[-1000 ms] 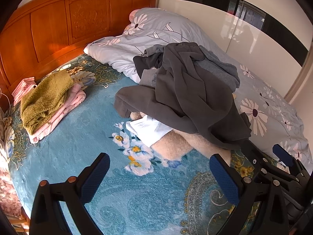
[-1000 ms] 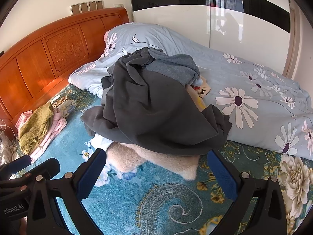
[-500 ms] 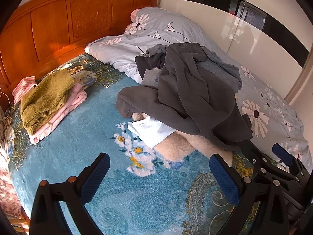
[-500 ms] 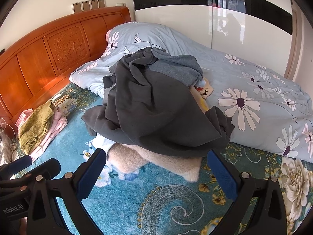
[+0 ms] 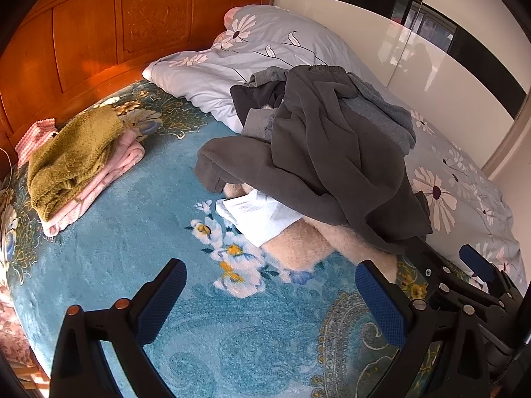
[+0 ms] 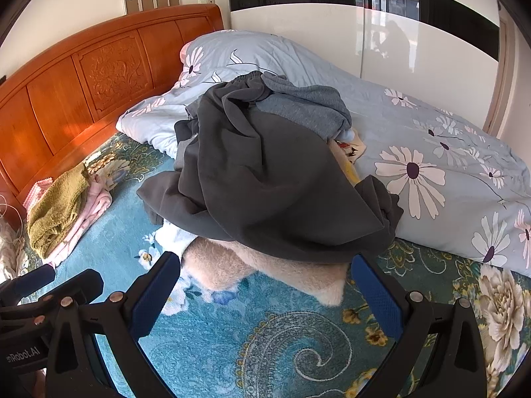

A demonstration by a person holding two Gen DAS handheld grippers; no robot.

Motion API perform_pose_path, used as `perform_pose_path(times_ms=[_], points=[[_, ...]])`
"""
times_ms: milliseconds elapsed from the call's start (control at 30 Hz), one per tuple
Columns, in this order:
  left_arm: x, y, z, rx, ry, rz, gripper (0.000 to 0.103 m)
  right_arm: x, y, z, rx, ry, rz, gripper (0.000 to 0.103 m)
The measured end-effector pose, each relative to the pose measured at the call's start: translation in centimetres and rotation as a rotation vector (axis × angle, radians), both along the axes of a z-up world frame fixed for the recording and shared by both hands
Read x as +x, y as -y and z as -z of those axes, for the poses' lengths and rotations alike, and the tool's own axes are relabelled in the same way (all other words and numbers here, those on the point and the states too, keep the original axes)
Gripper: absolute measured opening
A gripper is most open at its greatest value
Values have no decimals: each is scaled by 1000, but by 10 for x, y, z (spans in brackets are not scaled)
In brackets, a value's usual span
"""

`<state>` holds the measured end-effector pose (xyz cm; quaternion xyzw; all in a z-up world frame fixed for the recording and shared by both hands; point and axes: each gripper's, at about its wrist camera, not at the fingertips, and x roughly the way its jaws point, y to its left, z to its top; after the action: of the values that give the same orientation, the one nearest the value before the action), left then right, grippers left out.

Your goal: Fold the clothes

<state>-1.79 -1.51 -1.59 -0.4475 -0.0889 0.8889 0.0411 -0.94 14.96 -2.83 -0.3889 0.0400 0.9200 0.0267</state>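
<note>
Partial white lettering "mRobot.AI" reads on the black left gripper (image 6: 49, 285) body. Left gripper (image 5: 270, 295) and right gripper (image 6: 265, 282) both hover low over the teal floral blanket (image 5: 132, 248), jaws spread wide, gripping nothing. One dark grey garment heap (image 6: 265, 182) lies just beyond them, centre. Two folded pieces, olive knit (image 5: 69, 156) on pink (image 5: 99, 179), sit far left.
</note>
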Motion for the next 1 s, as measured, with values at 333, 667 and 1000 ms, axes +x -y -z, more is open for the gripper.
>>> perform_pose_path(times_ms=[333,667,1000], points=[[10,38,32,53,36,-22,103,-34,10,2,40,-35,-7,103],[58,107,69,160,55,-157,103,-173,48,44,-118,148,-108,103],[92,138,85,151,94,-180,103,-245,66,58,59,196,76,17]])
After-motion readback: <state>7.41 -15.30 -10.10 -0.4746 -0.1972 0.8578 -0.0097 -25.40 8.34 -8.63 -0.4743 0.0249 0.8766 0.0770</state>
